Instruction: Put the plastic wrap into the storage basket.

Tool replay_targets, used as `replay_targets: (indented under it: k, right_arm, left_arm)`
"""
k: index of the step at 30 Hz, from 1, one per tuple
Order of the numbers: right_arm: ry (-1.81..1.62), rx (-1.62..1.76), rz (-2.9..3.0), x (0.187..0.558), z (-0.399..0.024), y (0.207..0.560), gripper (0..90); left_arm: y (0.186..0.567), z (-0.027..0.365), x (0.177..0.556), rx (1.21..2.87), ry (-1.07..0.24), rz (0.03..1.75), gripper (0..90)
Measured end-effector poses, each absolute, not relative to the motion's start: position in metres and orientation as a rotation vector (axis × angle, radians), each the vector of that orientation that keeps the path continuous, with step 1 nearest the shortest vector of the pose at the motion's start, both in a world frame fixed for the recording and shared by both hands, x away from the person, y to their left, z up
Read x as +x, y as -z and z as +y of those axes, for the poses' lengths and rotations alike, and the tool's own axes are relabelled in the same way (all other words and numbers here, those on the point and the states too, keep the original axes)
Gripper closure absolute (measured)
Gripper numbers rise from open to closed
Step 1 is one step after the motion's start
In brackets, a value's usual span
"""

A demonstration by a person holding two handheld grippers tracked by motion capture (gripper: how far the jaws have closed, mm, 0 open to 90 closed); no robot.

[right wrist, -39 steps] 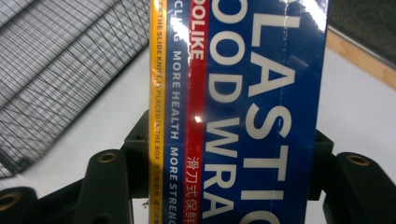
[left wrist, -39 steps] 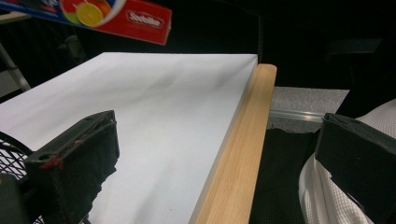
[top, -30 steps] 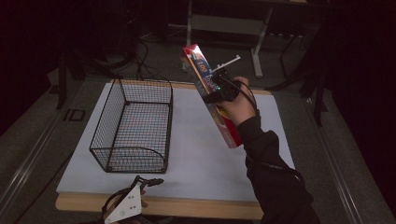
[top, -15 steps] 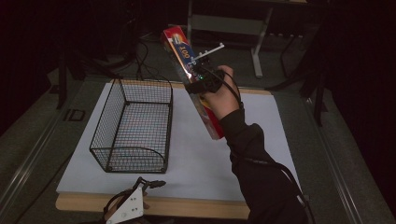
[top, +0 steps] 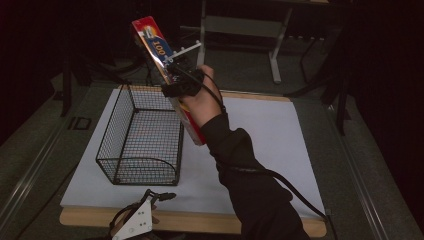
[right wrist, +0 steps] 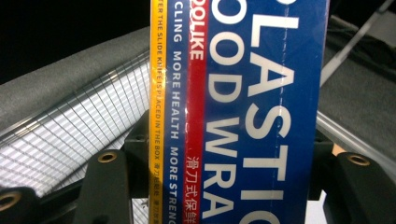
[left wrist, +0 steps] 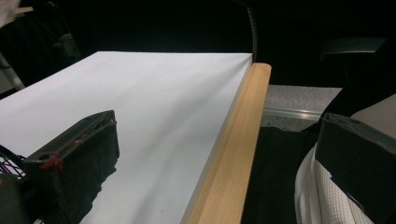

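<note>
While clamped mid-length in the right tongs [top: 176,82], long plastic wrap box [top: 161,52], stiff, light and glossy-slick, tilted in the air above the wire basket [top: 141,135] on the table [top: 280,140]; left tongs [left wrist: 210,154] spread, holding nothing.

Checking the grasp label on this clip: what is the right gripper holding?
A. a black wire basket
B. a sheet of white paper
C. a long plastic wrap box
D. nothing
C: the right gripper is clamped on the plastic wrap box, lifted beside the wire basket.
</note>
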State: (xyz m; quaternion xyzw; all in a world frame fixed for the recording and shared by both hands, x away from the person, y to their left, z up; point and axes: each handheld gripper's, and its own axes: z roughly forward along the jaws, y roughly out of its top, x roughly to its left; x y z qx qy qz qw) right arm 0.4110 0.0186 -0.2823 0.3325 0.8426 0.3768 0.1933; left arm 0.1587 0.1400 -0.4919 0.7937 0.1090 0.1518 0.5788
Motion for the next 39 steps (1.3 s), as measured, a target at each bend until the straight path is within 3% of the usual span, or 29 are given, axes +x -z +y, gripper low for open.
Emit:
replay_targets:
  k: [21,32,39]
  right_arm:
    - [-1.232,0.888,2.373,0.408,0.095,0.339,39.6]
    - [-1.283,0.978,2.404,0.412,0.108,0.378,39.6]
    - [-1.121,0.936,2.474,0.411,0.118,0.406,39.6]
  left_arm:
    - [0.492,0.143,0.158,1.858,-0.346,0.259,0.2]
    - [0.492,0.144,0.158,1.859,-0.339,0.253,0.2]
    - [0.493,0.144,0.158,1.859,-0.337,0.251,0.2]
